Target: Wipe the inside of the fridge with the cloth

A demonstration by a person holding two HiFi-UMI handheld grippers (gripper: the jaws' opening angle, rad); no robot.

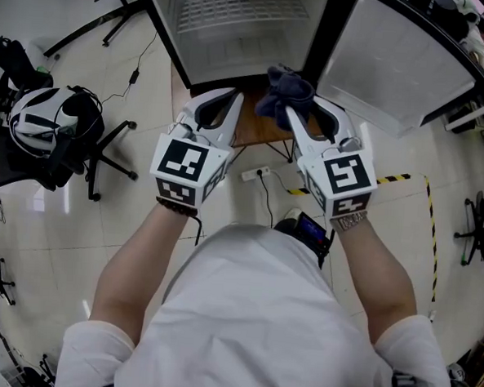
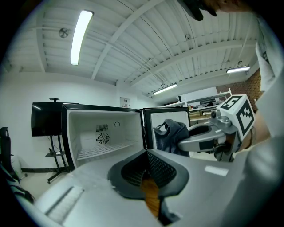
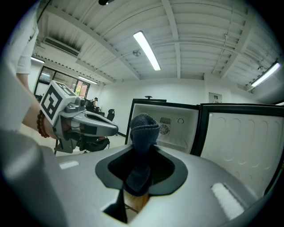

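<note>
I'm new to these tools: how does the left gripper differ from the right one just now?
The left gripper is empty, while the right gripper holds a dark cloth. The left gripper's jaws are fully shut; the right gripper's jaws stand partly apart, pressed on the cloth. Both are held side by side and face the open fridge.

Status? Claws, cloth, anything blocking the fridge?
Left claw shut, empty. Right claw shut on cloth, held outside fridge. Door open, nothing seen in the way.

fridge (image 1: pixel 234 56) mouth: unblocked | door (image 1: pixel 397 67): open, right | wire shelf (image 1: pixel 237 12): inside
</note>
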